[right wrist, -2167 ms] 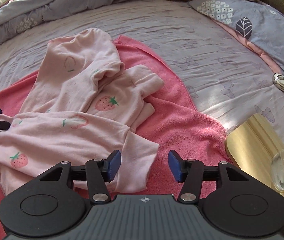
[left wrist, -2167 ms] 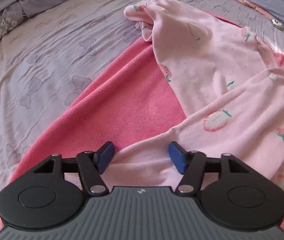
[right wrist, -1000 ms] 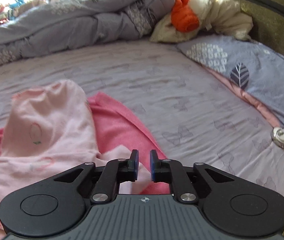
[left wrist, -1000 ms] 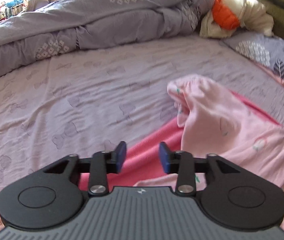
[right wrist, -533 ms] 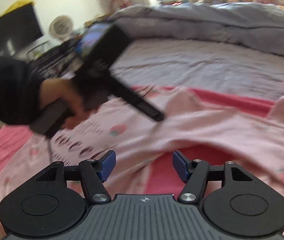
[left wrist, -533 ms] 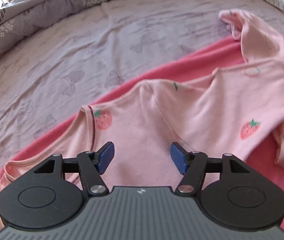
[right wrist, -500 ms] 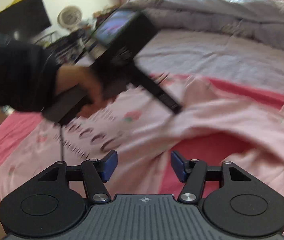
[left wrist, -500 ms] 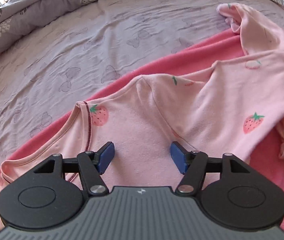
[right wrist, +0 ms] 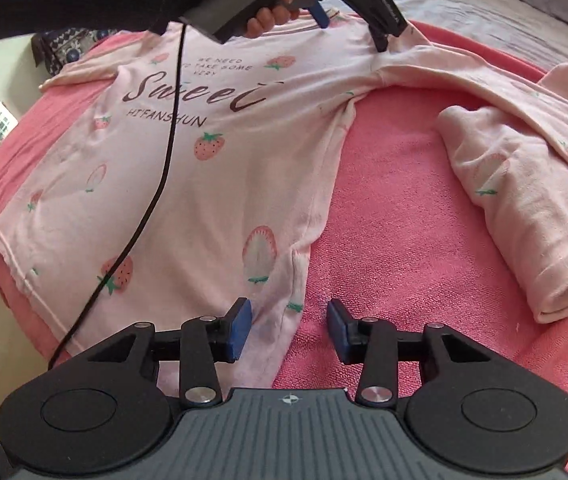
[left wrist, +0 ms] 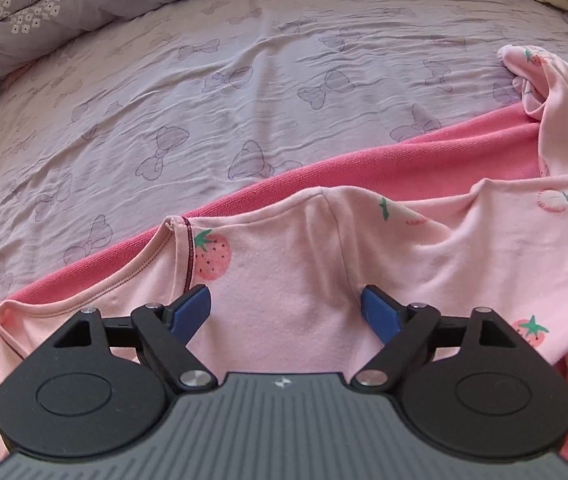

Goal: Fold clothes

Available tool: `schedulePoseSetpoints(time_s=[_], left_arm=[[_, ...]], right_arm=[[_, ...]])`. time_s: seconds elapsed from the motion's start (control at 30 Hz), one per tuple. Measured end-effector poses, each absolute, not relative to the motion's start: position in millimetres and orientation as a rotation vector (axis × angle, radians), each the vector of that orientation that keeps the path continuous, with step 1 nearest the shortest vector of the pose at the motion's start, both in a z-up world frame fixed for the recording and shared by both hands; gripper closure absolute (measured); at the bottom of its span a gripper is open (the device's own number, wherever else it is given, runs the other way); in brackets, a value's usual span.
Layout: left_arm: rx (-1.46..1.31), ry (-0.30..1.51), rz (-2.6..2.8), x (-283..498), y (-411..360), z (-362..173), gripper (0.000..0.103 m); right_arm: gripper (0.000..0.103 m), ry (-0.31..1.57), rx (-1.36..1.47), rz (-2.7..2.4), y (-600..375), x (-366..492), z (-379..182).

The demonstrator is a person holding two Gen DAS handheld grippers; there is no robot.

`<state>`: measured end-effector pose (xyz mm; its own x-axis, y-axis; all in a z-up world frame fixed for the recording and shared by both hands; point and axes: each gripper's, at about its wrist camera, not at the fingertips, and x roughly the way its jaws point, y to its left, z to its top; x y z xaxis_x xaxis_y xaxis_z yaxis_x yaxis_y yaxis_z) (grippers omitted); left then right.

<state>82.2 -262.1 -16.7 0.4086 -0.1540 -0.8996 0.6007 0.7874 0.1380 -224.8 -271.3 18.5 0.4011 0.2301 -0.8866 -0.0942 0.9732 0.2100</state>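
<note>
Right wrist view, pink strawberry-print shirt (right wrist: 211, 168) spread flat

The bed (left wrist: 211, 92) wore a lilac sheet printed with bows. A grey floral quilt (left wrist: 43, 12) was bunched along its far edge. A pink towel (right wrist: 396, 216) was spread directly on the sheet, and the pale pink strawberry top (right wrist: 211, 168) lay on that towel.

Soft matt knit cloth shirt (right wrist: 211, 184) lies on a rough terry towel (right wrist: 396, 220) over a wrinkled smooth bedsheet (left wrist: 203, 92).
</note>
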Motion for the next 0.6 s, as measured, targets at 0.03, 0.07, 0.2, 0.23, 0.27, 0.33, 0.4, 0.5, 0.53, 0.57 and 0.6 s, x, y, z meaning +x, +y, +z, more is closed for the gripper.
schedulePoseSetpoints(time_s=[0.03, 0.07, 0.2, 0.23, 0.27, 0.33, 0.4, 0.5, 0.53, 0.57, 0.6], left_arm=[[0.493, 1.06, -0.495, 78.6, -260.7, -15.8, 0.02], [0.498, 1.069, -0.489, 74.6, -258.5, -15.1, 0.02], [0.516, 1.087, -0.495, 55.4, -249.2, -11.5, 0.02], [0.528, 1.09, -0.506, 50.9, -248.5, -12.5, 0.02], [0.546, 1.088, -0.515, 47.1, -248.7, -14.6, 0.02], [0.568, 1.072, -0.519, 44.0, -249.6, -19.1, 0.017], [0.544, 1.081, -0.512, 48.3, -250.2, -21.1, 0.016], [0.49, 1.12, -0.494, 59.9, -251.1, -23.4, 0.014], [0.481, 1.128, -0.492, 63.2, -252.0, -24.1, 0.013], [0.479, 1.131, -0.491, 65.8, -253.3, -24.9, 0.013], [0.482, 1.13, -0.49, 67.7, -255.1, -25.4, 0.011]], right_arm=[[0.059, 1.137, 0.142, 0.187, -270.6, -221.0, 20.5], [0.058, 1.133, 0.151, 0.168, -269.8, -217.1, 22.5], [0.051, 1.095, 0.079, 0.129, -255.3, -194.6, 26.3], [0.046, 1.11, 0.055, 0.123, -249.6, -186.8, 23.4], [0.045, 1.132, 0.035, 0.119, -244.2, -179.2, 19.7], [0.038, 1.252, 0.019, 0.122, -234.9, -161.6, 5.6], [0.031, 1.305, 0.036, 0.099, -231.9, -150.1, 2.4], [0.02, 1.373, 0.085, 0.08, -231.4, -134.6, 0.1], [0.015, 1.394, 0.101, 0.078, -231.6, -129.7, -1.1], [0.01, 1.408, 0.108, 0.081, -231.2, -126.3, -2.4], [0.009, 1.418, 0.107, 0.083, -230.2, -123.8, -3.5]])
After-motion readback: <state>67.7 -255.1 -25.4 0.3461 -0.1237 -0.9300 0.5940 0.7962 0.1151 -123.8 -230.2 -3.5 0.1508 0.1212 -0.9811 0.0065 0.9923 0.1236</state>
